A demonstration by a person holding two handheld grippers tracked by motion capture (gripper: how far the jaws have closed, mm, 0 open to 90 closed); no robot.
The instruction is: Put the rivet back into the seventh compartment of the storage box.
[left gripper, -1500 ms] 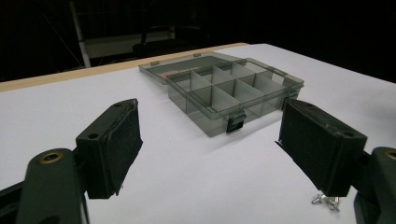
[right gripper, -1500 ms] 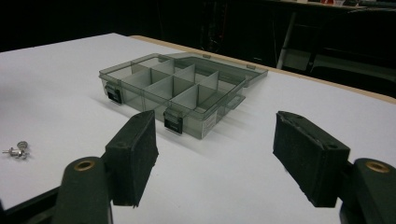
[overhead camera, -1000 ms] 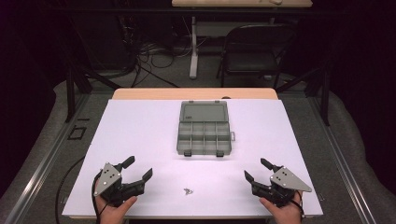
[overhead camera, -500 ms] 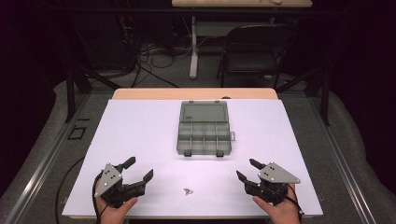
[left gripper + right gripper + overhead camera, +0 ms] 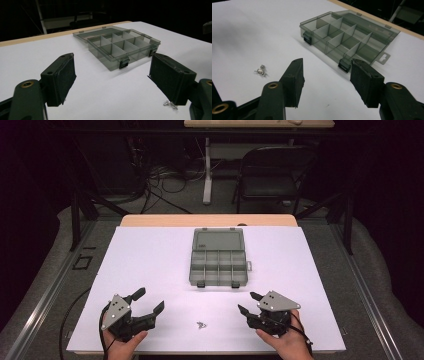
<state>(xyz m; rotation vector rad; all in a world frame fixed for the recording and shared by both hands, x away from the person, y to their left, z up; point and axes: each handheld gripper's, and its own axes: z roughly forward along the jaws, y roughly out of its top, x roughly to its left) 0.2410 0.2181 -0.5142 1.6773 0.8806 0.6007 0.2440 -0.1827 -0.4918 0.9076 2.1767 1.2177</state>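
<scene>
While both hands rested at the table's near edge, the left gripper [image 5: 148, 302] and right gripper [image 5: 248, 302] gaped empty, flanking what looked like small screws [image 5: 201, 324].

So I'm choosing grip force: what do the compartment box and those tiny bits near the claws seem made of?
The smoky grey see-through compartment box looks like hard glossy plastic: dividers show through its walls, and its clips are dark. The small silvery pieces look like shiny bare metal, probably screws or similar hardware, but they are too small to tell for sure.
</scene>
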